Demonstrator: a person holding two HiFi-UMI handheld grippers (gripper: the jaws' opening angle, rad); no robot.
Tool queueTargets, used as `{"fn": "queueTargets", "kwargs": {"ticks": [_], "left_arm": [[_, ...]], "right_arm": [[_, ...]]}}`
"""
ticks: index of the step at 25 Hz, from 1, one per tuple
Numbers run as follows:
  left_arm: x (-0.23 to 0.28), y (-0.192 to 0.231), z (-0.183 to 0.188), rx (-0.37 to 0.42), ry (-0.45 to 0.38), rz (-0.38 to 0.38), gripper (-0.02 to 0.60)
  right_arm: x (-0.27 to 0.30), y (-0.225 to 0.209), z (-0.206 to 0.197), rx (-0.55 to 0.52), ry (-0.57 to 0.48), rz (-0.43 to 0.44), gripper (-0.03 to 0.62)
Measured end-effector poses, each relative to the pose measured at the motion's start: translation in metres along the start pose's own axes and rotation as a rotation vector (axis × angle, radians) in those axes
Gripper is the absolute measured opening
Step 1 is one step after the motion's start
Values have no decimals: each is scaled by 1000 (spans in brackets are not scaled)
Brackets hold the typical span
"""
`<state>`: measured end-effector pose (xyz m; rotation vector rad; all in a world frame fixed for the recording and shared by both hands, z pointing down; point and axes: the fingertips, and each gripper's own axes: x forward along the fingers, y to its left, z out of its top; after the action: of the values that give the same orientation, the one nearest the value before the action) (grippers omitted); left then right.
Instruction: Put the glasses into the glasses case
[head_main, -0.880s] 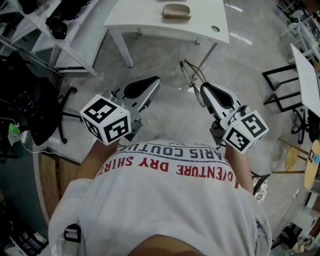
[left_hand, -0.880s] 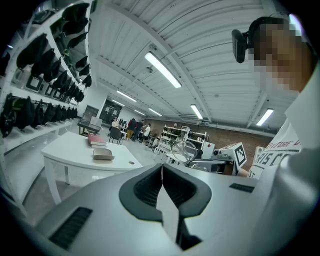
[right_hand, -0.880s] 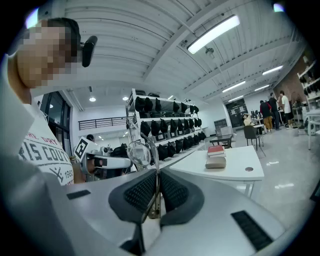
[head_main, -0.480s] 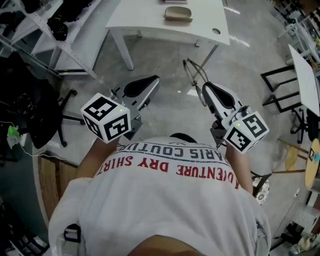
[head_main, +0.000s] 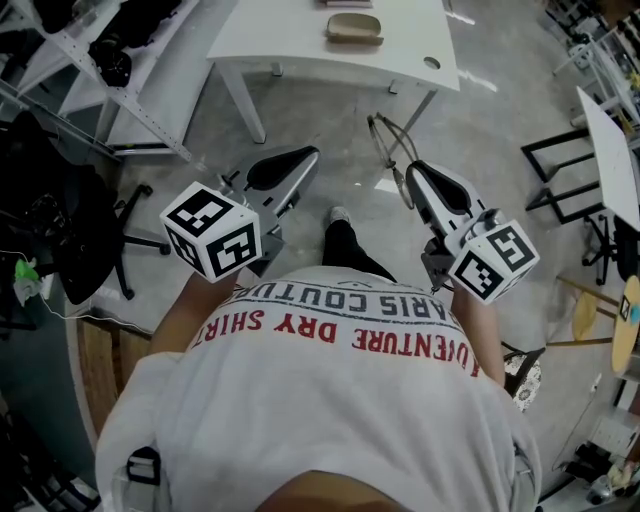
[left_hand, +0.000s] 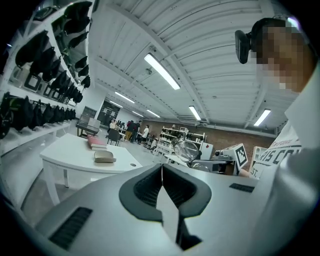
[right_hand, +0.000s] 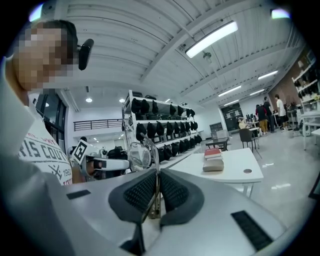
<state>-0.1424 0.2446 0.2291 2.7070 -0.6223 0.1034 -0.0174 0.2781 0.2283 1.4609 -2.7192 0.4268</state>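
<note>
My right gripper (head_main: 408, 173) is shut on one temple arm of the thin wire-framed glasses (head_main: 385, 138), which stick out ahead of its jaws. In the right gripper view the arm runs up between the pads to a round lens (right_hand: 139, 155). A tan, closed glasses case (head_main: 353, 24) lies on the white table (head_main: 300, 52) ahead, well beyond both grippers; it also shows as the case (right_hand: 213, 165) and case (left_hand: 104, 157). My left gripper (head_main: 312, 156) is shut and holds nothing, level with the right one, over the floor.
A red book stack (right_hand: 212, 153) lies just behind the case. A cable hole (head_main: 431, 58) sits near the table's right corner. Metal shelving (head_main: 120, 90) stands to the left, black frames (head_main: 560, 180) to the right. The person's leg and shoe (head_main: 340, 225) show between the grippers.
The person's leg and shoe have come into view between the grippers, stepping toward the table. Both grippers keep their pose, and the glasses stay held.
</note>
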Motion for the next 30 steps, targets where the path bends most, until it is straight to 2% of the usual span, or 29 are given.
{"fn": "queueTargets", "kwargs": {"ticks": [7,15,30], "left_arm": [[19,27,5,5,-9,27,29],[62,71,11,-13,18,50,28],[216,171,39,-83,123,57,28]], "right_arm": [[20,-26,2,-5,-12,8,37],[56,-76,8,28,-17,5,38],[142,-238,26,105,61,2,37]]}}
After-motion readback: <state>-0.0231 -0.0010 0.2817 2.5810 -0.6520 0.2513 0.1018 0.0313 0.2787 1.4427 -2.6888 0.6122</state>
